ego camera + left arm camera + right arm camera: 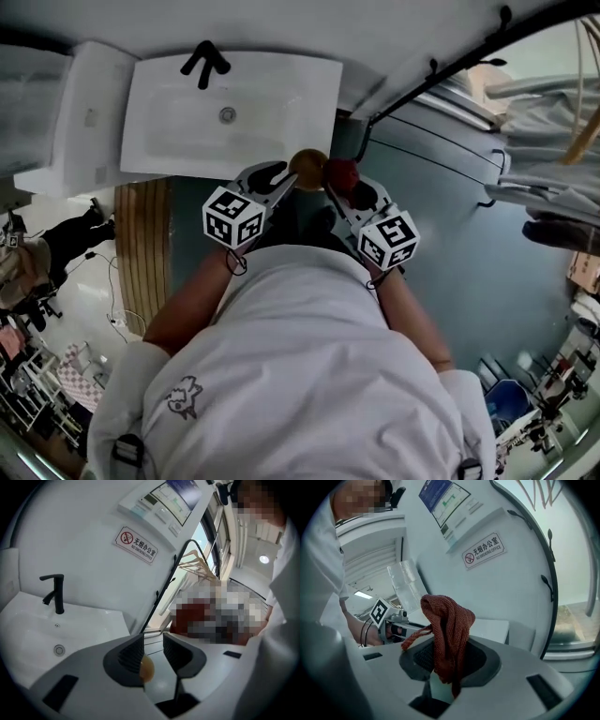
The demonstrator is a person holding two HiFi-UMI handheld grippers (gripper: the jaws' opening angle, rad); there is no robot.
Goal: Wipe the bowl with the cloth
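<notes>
In the head view a small amber-brown bowl (307, 167) sits at the tips of my left gripper (286, 176), over the floor just in front of the sink. The left gripper view shows my left gripper (153, 651) open: the bowl's rim (146, 669) lies against the left pad, and a clear gap separates it from the right pad. My right gripper (339, 187) is next to the bowl on its right. My right gripper (447, 660) is shut on a rust-red knitted cloth (447, 620), which bunches up above the jaws. The cloth (342, 173) almost touches the bowl.
A white sink (272, 141) with a black tap (204, 61) stands directly ahead against the wall. A wooden floor strip (142, 234) runs at the left. A rack with clothes and hangers (544, 122) stands at the right. The person's torso fills the lower head view.
</notes>
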